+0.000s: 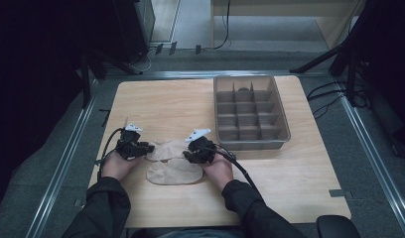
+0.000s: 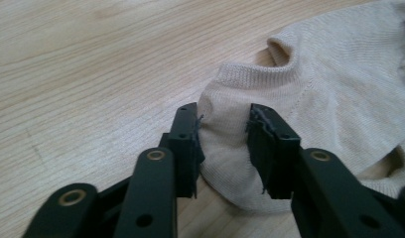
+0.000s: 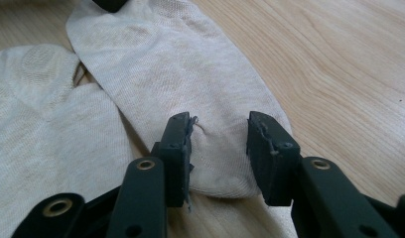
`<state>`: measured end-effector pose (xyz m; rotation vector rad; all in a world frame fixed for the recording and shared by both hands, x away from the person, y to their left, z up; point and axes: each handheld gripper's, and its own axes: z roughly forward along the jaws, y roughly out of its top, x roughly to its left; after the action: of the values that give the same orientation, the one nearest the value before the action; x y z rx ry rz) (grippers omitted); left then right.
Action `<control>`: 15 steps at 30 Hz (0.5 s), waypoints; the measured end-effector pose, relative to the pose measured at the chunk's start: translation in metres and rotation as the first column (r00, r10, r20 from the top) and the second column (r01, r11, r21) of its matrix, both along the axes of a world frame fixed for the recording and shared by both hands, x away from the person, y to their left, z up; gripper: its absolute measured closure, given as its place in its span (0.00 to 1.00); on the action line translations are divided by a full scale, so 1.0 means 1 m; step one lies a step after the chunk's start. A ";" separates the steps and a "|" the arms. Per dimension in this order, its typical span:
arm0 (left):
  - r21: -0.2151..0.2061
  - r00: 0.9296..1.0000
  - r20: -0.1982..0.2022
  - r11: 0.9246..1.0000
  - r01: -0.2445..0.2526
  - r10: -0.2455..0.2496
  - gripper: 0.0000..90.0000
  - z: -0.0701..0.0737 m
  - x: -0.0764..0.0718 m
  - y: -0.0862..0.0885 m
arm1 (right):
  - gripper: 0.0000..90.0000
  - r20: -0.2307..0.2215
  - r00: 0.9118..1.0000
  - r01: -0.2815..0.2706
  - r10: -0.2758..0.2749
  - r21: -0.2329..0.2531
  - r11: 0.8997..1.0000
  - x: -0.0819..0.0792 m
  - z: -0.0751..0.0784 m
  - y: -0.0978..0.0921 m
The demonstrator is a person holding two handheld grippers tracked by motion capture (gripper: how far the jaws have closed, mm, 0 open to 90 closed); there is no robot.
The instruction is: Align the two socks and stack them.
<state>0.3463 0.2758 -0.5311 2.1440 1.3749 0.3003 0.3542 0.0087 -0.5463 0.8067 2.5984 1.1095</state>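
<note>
Two beige knitted ankle socks are seen lying flat near the front of the pale wooden tabletop (image 1: 156, 99), between the person's two hands. Nearest the person, one beige sock (image 1: 173, 173) is spread sideways, and the other beige sock (image 1: 166, 149) lies just behind it, the two overlapping along their edges. The left gripper (image 1: 150, 148) is held at the left end of the farther sock; in the left gripper view its black fingers (image 2: 186, 144) are set moderately apart, with the rounded cuff end of the sock (image 2: 309, 94) lying between them and the fabric reaching both pads, though a firm pinch cannot be told. The right gripper (image 1: 186, 152) is held at the right end of the same sock; in the right gripper view its fingers (image 3: 176, 153) are likewise moderately parted around the rounded toe end (image 3: 190, 74), with the sock not drawn up from the wood. Farther back, on the right part of the tabletop, a grey plastic tray (image 1: 284, 119) divided into small compartments is placed well apart from the socks.
</note>
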 end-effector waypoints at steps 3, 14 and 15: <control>0.009 1.000 -0.004 1.000 -0.009 0.009 0.78 0.000 0.000 0.000 | 0.76 0.022 1.000 0.001 -0.001 0.016 1.000 0.000 -0.003 -0.002; 0.014 1.000 -0.014 1.000 0.007 -0.007 0.92 0.001 0.002 -0.004 | 0.94 0.018 1.000 -0.002 0.001 0.026 1.000 0.000 -0.003 -0.003; 0.013 1.000 -0.013 1.000 0.014 -0.013 0.92 0.001 0.002 -0.003 | 0.94 0.016 1.000 0.002 -0.002 0.027 1.000 0.000 -0.003 -0.003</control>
<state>0.3480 0.2727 -0.5304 2.1684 1.3686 0.2913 0.3542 0.0056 -0.5493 0.8030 2.5746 1.1480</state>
